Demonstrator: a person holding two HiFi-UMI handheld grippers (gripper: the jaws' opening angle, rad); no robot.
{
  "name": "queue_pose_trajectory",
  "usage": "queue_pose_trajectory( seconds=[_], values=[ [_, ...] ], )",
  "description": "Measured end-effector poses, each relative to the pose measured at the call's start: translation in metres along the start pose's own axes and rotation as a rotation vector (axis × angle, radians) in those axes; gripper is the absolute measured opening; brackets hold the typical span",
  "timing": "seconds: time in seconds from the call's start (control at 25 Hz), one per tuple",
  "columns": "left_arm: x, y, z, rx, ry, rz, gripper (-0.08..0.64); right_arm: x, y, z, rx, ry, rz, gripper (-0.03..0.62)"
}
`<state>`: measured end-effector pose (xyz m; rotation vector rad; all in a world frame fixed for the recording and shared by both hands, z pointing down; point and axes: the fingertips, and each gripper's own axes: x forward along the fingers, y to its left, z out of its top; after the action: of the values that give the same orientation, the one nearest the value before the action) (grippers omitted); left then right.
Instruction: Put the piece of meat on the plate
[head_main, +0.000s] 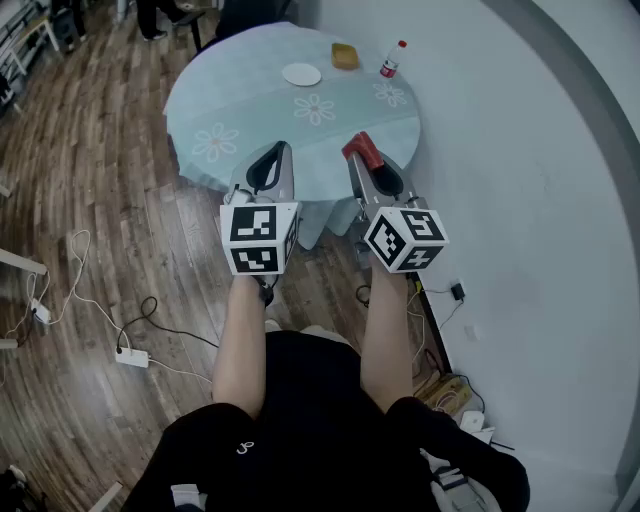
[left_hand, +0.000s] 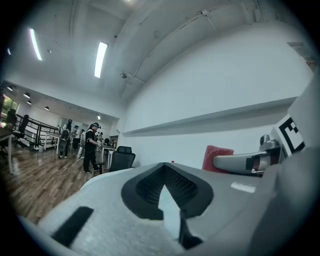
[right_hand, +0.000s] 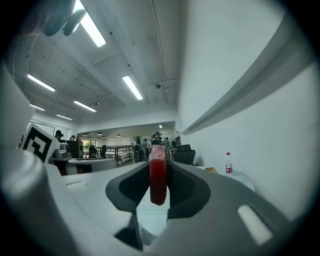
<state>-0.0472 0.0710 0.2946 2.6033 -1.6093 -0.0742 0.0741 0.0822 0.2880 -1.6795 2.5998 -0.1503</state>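
The piece of meat (head_main: 361, 149) is a red slab held upright in my right gripper (head_main: 365, 160), whose jaws are shut on it. In the right gripper view the meat (right_hand: 158, 175) stands edge-on between the black pads. It also shows red in the left gripper view (left_hand: 217, 156), beside the right gripper (left_hand: 240, 161). The white plate (head_main: 301, 74) lies on the far side of the round table (head_main: 240, 100), well ahead of both grippers. My left gripper (head_main: 271, 154) is level beside the right one, at the table's near edge, its tips together and holding nothing (left_hand: 165, 167).
A pale blue flowered cloth covers the table. A yellow-brown object (head_main: 344, 56) and a red-capped bottle (head_main: 390, 62) stand near the plate. A white wall (head_main: 520, 150) runs along the right. Cables and a power strip (head_main: 131, 357) lie on the wooden floor at left.
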Motion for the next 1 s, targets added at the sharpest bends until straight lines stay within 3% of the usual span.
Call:
queue_pose_trajectory(
  seconds=[0.32, 1.0],
  values=[
    [0.002, 0.012, -0.004, -0.014, 0.008, 0.005, -0.008, 0.009, 0.002, -0.003, 0.045, -0.007, 0.008, 0.103],
    [0.023, 0.011, -0.02, -0.085, 0.027, -0.032, -0.008, 0.006, -0.022, -0.013, 0.02, 0.054, -0.048, 0.103]
  ],
)
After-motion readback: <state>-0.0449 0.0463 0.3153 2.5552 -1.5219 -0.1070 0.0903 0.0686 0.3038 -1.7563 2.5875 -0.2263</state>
